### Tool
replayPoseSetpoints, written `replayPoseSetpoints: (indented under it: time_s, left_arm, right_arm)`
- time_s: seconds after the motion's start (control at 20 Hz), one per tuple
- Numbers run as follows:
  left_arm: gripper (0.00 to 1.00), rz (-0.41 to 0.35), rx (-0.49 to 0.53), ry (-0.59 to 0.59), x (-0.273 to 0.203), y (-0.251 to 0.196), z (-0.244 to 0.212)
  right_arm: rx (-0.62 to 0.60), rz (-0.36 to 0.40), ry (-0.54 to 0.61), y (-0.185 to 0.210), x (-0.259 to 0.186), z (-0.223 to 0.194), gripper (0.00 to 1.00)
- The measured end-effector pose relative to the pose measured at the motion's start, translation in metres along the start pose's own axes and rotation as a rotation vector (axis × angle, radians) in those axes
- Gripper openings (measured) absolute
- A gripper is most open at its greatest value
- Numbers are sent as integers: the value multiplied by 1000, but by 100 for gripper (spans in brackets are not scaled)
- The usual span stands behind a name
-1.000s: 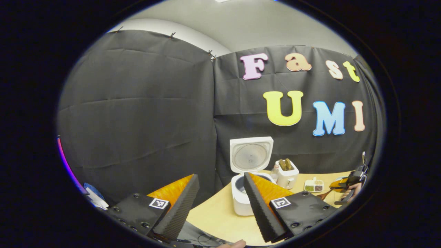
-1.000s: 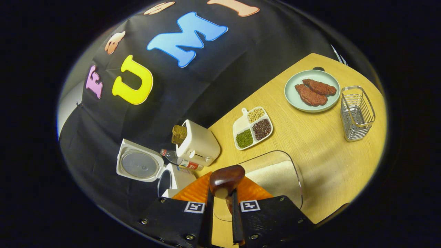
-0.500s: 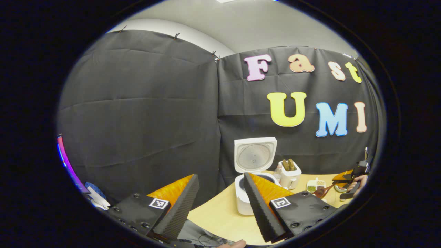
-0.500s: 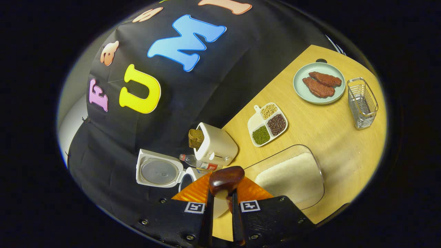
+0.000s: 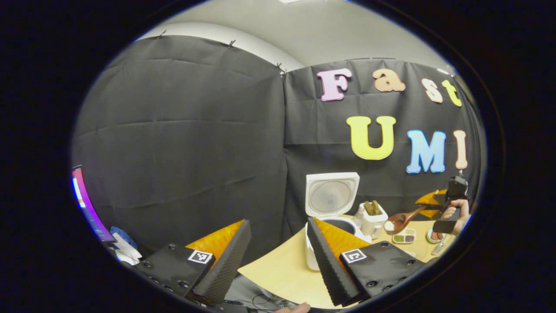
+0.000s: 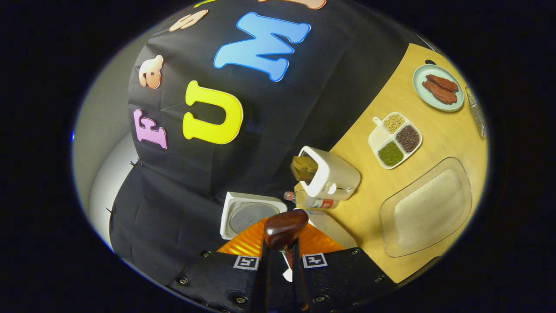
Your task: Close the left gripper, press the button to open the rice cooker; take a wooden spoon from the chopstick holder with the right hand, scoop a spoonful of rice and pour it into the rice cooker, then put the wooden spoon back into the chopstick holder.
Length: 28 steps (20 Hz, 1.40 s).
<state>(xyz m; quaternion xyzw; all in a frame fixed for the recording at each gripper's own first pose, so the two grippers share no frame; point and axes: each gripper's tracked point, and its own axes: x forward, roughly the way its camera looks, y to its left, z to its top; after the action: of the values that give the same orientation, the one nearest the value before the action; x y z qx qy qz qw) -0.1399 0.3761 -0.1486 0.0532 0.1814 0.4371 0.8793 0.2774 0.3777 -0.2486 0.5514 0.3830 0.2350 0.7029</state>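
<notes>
In the left gripper view, the left gripper (image 5: 276, 256) sits at the bottom of the frame with its two fingers spread well apart and nothing between them. Past its right finger, at lower centre right, the white rice cooker (image 5: 323, 243) stands on the wooden table (image 5: 278, 271) with its lid (image 5: 332, 194) raised upright against the black cloth. Just right of the cooker is a white toaster (image 5: 372, 219) with bread slices poking out. At the right edge, a hand (image 5: 458, 213) holds the right gripper (image 5: 430, 204), which is clamped on the handle of a wooden spoon (image 5: 402, 219). The spoon's bowl, carrying a little white rice, hangs above the table to the right of the toaster. A divided dish of beans (image 5: 404, 238) lies below it.

In the right gripper view, the right gripper's fingers are pressed together on the spoon, whose dark bowl sits at bottom centre. Behind the bowl are the open lid and the cooker's rim. The toaster stands at centre right with a bottle (image 6: 310, 201) lying just beside it. A clear tray of rice (image 6: 428, 208) lies at lower right, the divided dish above it, and a green plate with meat (image 6: 438, 82) at upper right.
</notes>
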Motion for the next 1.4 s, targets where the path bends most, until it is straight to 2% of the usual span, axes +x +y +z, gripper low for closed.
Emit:
replayPoseSetpoints:
  time_s: [0.2, 0.35, 0.8, 0.95, 1.1, 1.25, 1.4]
  left_arm:
    - [90, 35, -10, -2, 3, 12, -3]
    - [90, 58, -11, 1, -8, 40, -5]
    - [90, 133, -12, 37, -5, 63, -15]
    - [94, 155, -2, 48, -4, 69, -22]
    - [90, 173, -7, 61, -5, 77, -28]
    - [92, 188, -12, 69, -1, 80, -27]
    - [92, 199, -16, 71, 2, 82, -27]
  right_arm:
    - [-68, -5, 57, 22, 49, -35, 22]
    - [-117, -14, 96, 29, 84, -59, 22]
    - [-370, -102, 180, 1, 167, -120, 22]
    - [-527, -126, 221, -14, 184, -141, 22]
    - [-736, -121, 269, -20, 194, -164, 22]
    - [-918, -71, 319, -12, 196, -188, 22]
    - [-1043, -12, 365, -10, 190, -207, 22]
